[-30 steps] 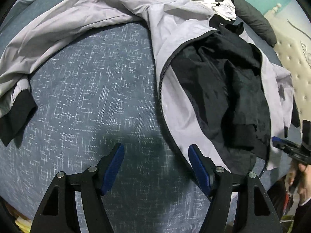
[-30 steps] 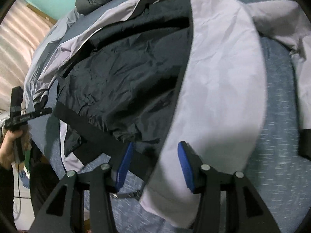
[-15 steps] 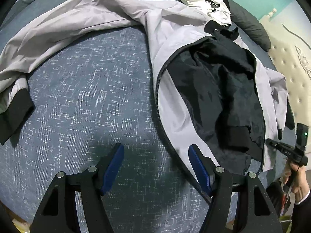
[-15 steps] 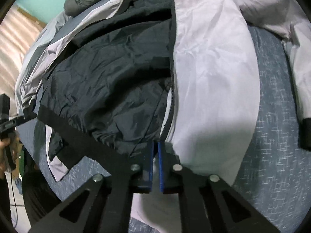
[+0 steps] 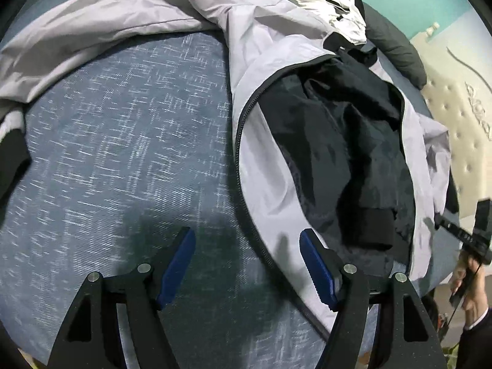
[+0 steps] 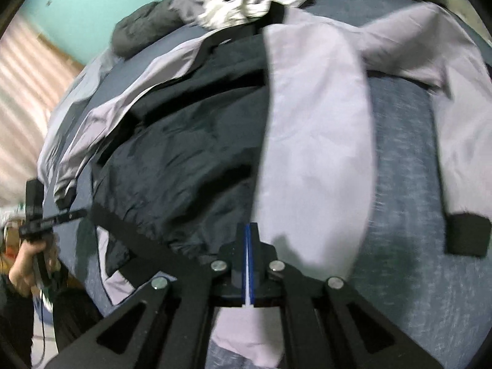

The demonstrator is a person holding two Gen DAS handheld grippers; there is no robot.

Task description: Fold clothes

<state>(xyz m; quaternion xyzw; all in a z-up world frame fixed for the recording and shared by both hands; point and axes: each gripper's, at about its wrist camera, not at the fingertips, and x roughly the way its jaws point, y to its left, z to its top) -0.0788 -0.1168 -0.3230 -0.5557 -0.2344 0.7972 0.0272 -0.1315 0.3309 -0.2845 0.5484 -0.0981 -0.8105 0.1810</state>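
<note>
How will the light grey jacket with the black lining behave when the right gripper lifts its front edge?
Probably floppy: the light grey jacket lies creased and draped over the bed. Its thin shell suggests little weight. Pinched in the right gripper, only that panel likely rises, sleeves trailing.

Bed cover: blue-grey, white flecked weave. Wall: turquoise. Headboard: cream, button-tufted, at the bed's far side. Curtain: pinkish, vertical folds, beside the wall.
</note>
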